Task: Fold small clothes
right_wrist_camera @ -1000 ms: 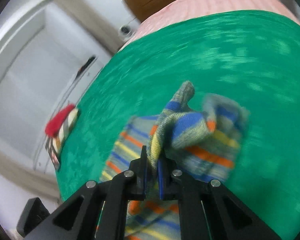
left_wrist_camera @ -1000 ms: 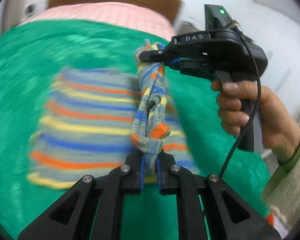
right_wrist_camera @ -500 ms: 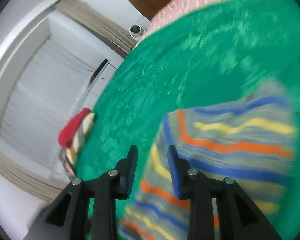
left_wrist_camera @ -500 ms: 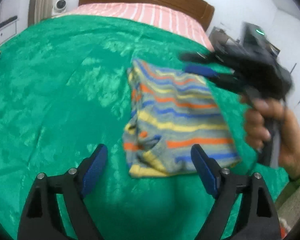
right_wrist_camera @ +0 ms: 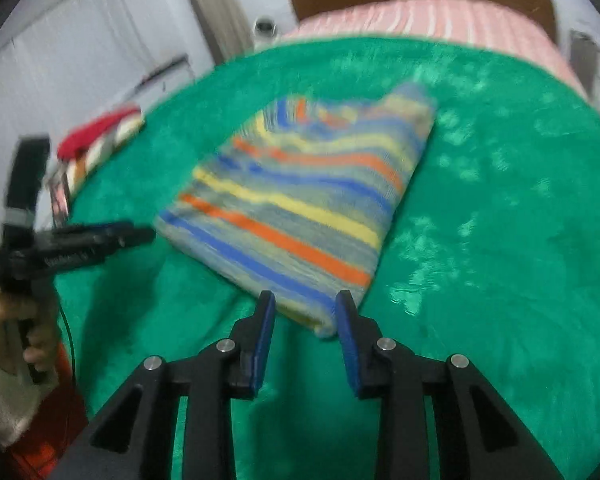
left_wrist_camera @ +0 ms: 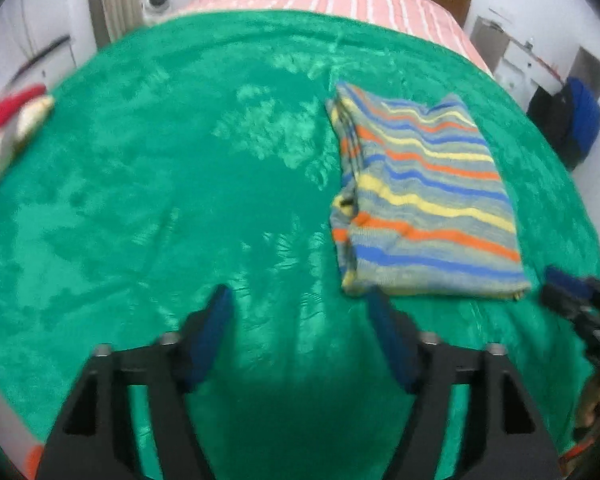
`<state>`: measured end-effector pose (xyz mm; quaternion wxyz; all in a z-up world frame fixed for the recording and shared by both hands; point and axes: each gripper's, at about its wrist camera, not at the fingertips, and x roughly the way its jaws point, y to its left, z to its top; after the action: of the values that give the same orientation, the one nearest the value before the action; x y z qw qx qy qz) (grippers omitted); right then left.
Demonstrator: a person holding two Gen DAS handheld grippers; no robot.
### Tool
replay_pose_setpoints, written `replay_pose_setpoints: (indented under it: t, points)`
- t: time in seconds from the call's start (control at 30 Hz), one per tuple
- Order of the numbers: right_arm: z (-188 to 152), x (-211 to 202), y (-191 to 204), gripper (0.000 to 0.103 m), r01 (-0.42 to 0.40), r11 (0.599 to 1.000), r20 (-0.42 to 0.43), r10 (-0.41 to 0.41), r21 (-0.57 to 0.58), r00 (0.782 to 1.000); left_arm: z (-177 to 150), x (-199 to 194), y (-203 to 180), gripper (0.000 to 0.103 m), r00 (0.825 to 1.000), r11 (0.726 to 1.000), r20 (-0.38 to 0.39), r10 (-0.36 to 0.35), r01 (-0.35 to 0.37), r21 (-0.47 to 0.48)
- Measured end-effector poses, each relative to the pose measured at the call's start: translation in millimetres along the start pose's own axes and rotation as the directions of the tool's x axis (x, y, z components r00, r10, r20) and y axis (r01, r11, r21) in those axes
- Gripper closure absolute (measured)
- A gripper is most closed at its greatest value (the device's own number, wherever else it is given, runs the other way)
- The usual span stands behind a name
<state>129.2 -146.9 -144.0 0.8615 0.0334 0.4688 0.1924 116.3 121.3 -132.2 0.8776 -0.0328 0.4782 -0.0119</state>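
Now both sets of fingers are spread and empty: left gripper (left_wrist_camera: 298, 304) wide, right gripper (right_wrist_camera: 305, 309) narrower. Striped garment (left_wrist_camera: 424, 196) lies folded flat, right of frame centre, on green bed cover (left_wrist_camera: 160, 184), likely released to settle.

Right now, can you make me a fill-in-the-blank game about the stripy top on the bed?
1. The stripy top lies on a blanket coloured ____.
2. The left gripper has its jaws ____.
3. The right gripper holds ____.
4. The bundle at the blanket's edge has a top part coloured ____.

Missing words: green; open; nothing; red
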Motion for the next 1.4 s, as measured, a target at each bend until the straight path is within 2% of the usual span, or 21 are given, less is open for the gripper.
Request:
replay_pose_setpoints:
  t: [0.07, 0.13, 0.23, 0.37, 0.63, 0.7, 0.73, 0.8, 0.87, 0.9, 0.97, 1.1, 1.23, 1.4]
  points:
    - [-7, -25, 6, 0.019, 0.045, 0.999, 0.072, -0.045, 0.003, 0.996, -6, -23, -4, 0.012, 0.997, 0.998, 0.046, 0.056, -0.057, 0.031]
    - [-18, -43, 10, 0.008, 0.093, 0.996, 0.122, -0.094, 0.014, 0.988, -2, -27, -8, 0.011, 0.994, 0.994, 0.074, 0.084, -0.089, 0.06]
    - [-31, -57, 12, 0.007, 0.146, 0.989, 0.125, -0.148, 0.031, 0.981, 0, -39, -15, 0.008, 0.99, 0.992, 0.101, 0.095, -0.103, 0.077]
    - [-48, -58, 8, 0.007, 0.227, 0.973, 0.075, -0.229, 0.037, 0.971, -4, -51, -20, 0.007, 0.986, 0.989, 0.129, 0.107, -0.119, 0.091]
    - [-68, -68, 8, 0.007, 0.276, 0.96, 0.06, -0.279, 0.048, 0.959, -7, -55, -19, 0.005, 0.981, 0.986, 0.151, 0.124, -0.139, 0.089]
    - [-71, -68, 7, 0.007, 0.292, 0.955, 0.056, -0.295, 0.046, 0.954, -10, -47, -18, 0.0, 0.982, 0.986, 0.144, 0.124, -0.138, 0.095]
    - [-72, -66, 7, 0.007, 0.303, 0.952, 0.053, -0.305, 0.042, 0.951, -13, -38, -16, 0.0, 0.985, 0.986, 0.126, 0.119, -0.132, 0.101]
    - [-76, -60, 3, 0.004, 0.331, 0.943, 0.036, -0.332, 0.034, 0.942, -20, -8, -10, 0.001, 0.994, 0.988, 0.026, 0.106, -0.108, 0.111]
    - [-82, -51, -2, 0.003, 0.355, 0.934, 0.007, -0.356, 0.036, 0.935, -32, 24, 0, 0.001, 0.994, 0.994, -0.086, 0.074, -0.066, 0.091]
    - [-86, -46, -6, 0.003, 0.362, 0.931, -0.012, -0.362, 0.039, 0.932, -39, 36, 7, 0.0, 0.993, 0.998, -0.11, 0.038, -0.031, 0.058]
    - [-94, -33, -13, 0.0, 0.367, 0.929, -0.07, -0.363, 0.046, 0.929, -48, 32, 15, 0.0, 1.0, 1.0, -0.011, 0.002, -0.002, 0.023]
    - [-105, -30, -22, 0.0, 0.333, 0.938, -0.035, -0.331, 0.099, 0.943, -52, 32, 11, 0.0, 1.0, 0.999, 0.019, 0.025, -0.025, 0.03]
    - [-107, -30, -20, 0.0, 0.343, 0.934, -0.01, -0.344, 0.099, 0.939, -53, 33, 8, 0.0, 0.999, 0.999, 0.031, 0.044, -0.045, 0.023]
    - [-111, -31, -18, 0.0, 0.342, 0.934, 0.013, -0.345, 0.1, 0.939, -60, 30, 11, 0.0, 0.997, 0.999, 0.067, 0.025, -0.027, 0.022]
